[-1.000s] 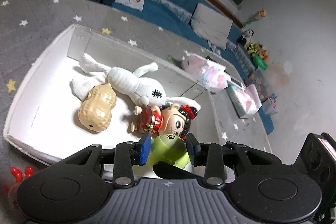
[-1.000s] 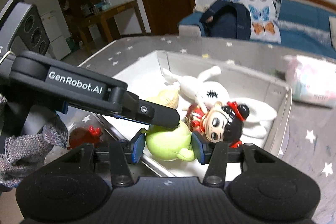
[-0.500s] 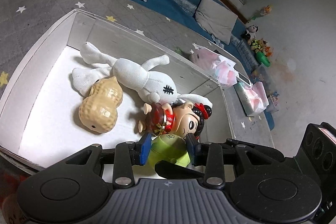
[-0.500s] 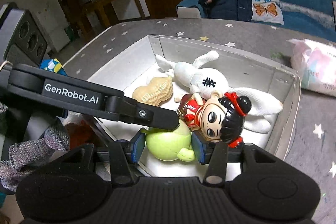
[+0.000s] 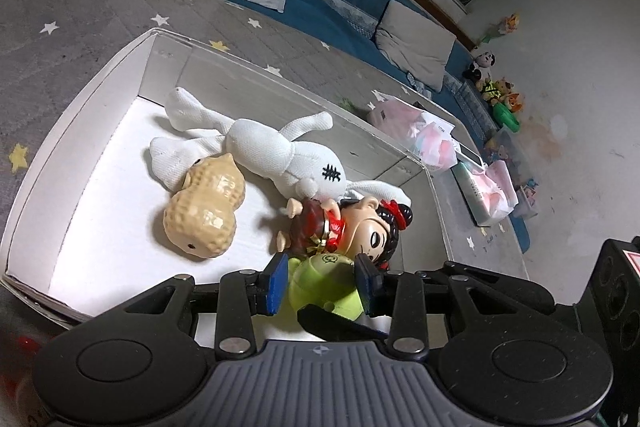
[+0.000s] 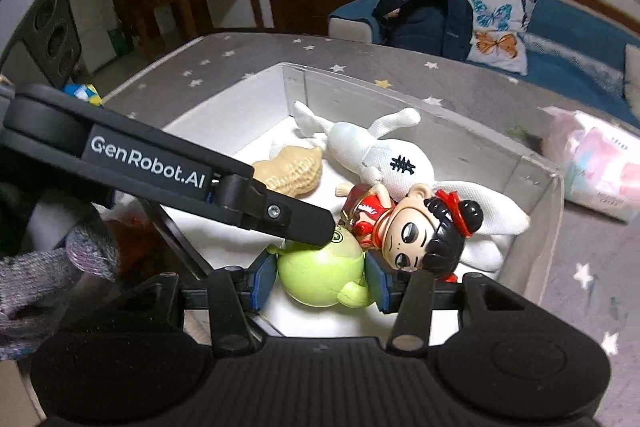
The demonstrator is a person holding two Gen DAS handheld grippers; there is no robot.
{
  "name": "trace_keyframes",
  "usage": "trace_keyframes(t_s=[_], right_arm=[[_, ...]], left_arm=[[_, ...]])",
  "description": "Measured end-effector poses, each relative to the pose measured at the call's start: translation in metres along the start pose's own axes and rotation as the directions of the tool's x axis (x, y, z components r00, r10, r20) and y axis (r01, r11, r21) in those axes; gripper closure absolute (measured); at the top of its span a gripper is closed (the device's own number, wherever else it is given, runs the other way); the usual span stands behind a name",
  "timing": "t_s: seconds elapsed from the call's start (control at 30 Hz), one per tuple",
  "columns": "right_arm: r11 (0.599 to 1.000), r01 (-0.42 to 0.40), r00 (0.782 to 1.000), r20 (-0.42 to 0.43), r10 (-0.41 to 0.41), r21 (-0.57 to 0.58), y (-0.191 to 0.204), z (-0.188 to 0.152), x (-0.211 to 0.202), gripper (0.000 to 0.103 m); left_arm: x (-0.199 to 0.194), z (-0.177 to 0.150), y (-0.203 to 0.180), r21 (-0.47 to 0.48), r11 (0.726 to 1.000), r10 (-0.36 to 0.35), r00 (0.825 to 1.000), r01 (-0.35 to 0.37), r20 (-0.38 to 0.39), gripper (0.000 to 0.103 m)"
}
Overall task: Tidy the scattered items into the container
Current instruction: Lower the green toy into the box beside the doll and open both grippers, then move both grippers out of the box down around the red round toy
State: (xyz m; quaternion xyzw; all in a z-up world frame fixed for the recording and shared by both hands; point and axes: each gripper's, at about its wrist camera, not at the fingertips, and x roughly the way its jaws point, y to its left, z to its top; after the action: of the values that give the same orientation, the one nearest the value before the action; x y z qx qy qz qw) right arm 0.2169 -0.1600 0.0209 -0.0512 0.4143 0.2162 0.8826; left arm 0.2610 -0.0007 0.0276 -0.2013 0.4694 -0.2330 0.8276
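Two tongs meet over my white box (image 5: 86, 131) on the star-print tabletop (image 5: 60, 19). Inside lie a white plush rabbit (image 5: 280, 155), a peanut toy (image 5: 204, 205) and a doll (image 6: 412, 227). Both left tongs (image 5: 322, 281) and right tongs (image 6: 320, 281) sit part-closed around the green toy (image 6: 320, 277) at the box's near edge; pads touch its sides. Its underside is hidden. A red object (image 5: 22, 343) at my frame edge is blurred.

Ahead of the tool's fingers, the white box (image 5: 100, 75) holds four toys. One plush rabbit (image 5: 276, 151), one peanut (image 5: 204, 207), one doll (image 5: 352, 223), one green toy (image 5: 324, 283).
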Motion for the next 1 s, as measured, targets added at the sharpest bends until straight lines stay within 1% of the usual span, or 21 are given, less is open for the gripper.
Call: trace_keyframes(t_s=[0.13, 0.33, 0.63, 0.8, 1.0], right_arm=[[1.0, 0.005, 1.0, -0.01, -0.005, 0.001, 0.001, 0.002, 0.002, 0.054], [0.999, -0.027, 0.999, -0.018, 0.028, 0.032, -0.001, 0.003, 0.004, 0.054], [0.998, -0.035, 0.999, -0.012, 0.036, 0.054, -0.001, -0.001, 0.0, 0.054], [0.997, -0.043, 0.999, 0.023, 0.042, 0.065, 0.0, -0.004, -0.01, 0.054], [0.999, -0.029, 0.994, 0.103, 0.025, 0.036, 0.012, -0.014, -0.03, 0.054]], left_arm=[[0.0, 0.0, 0.001, -0.001, 1.0, 0.002, 1.0, -0.002, 0.001, 0.064], [-0.006, 0.0, 0.005, 0.004, 1.0, 0.029, 0.999, -0.029, 0.015, 0.064], [-0.007, -0.002, 0.006, 0.004, 0.999, 0.031, 0.999, -0.031, 0.017, 0.065], [-0.016, -0.005, 0.005, 0.009, 0.999, 0.033, 0.999, -0.033, 0.036, 0.065], [-0.038, -0.011, 0.005, 0.014, 0.999, 0.044, 0.996, -0.045, 0.077, 0.065]])
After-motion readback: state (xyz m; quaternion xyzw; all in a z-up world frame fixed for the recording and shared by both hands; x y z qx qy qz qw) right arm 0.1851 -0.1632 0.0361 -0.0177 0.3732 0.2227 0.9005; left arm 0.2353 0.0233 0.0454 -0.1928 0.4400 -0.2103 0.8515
